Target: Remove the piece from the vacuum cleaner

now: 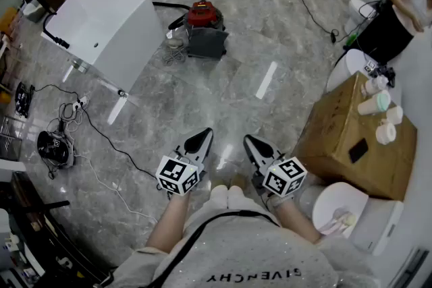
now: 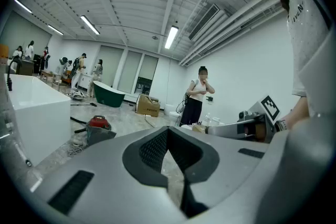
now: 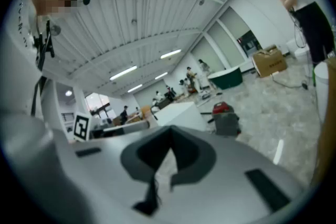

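Light: bright, even, from ceiling strip lights (image 2: 170,38) | Glare: white streaks on polished floor (image 1: 268,79) | Shadows: soft, faint | Distortion: fisheye bending, dark vignetted corners | Focus: right gripper view blurred, head view sharp

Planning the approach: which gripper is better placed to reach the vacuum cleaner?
Left, marginally: the vacuum cleaner lies ahead, nearer the left gripper. The right gripper is equally shut and empty.

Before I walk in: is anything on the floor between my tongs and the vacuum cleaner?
Nothing visible. Bare floor lies between the left tongs, the right tongs and the vacuum cleaner. The white tub sits off to the left, the cardboard box off to the right.
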`<state>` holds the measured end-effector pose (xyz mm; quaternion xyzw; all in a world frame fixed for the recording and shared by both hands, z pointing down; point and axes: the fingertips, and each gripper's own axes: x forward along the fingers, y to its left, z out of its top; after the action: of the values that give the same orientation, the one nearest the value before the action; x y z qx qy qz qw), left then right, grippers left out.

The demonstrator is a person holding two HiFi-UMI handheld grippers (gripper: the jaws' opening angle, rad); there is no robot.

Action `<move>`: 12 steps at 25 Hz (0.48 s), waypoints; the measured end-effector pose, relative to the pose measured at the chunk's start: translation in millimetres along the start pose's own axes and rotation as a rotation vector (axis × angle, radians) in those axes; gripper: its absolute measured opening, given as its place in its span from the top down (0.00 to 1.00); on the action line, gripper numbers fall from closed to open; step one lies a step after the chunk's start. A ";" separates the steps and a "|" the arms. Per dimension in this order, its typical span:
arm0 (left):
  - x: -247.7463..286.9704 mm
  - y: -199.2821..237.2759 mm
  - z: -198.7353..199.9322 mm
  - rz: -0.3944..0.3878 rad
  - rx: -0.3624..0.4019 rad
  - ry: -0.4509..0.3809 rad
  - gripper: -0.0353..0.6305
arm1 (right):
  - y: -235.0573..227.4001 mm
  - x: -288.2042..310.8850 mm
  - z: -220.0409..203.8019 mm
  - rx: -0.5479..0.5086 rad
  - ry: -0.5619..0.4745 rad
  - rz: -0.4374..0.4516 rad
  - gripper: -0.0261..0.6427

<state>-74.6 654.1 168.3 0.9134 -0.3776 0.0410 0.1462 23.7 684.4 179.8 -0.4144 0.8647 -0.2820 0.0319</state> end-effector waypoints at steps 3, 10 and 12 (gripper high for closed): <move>7.3 -4.8 -1.5 0.010 -0.004 0.004 0.91 | -7.6 -6.1 2.0 0.001 0.002 0.006 0.94; 20.1 -11.3 1.9 0.023 0.007 0.004 0.91 | -23.3 -12.7 6.9 0.023 -0.009 0.011 0.94; 23.8 -12.2 0.8 0.029 0.007 0.000 0.91 | -27.4 -12.7 8.4 0.027 -0.014 0.015 0.94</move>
<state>-49.1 645.9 169.2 0.9084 -0.3904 0.0446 0.1426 53.6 676.2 184.5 -0.4095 0.8636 -0.2906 0.0457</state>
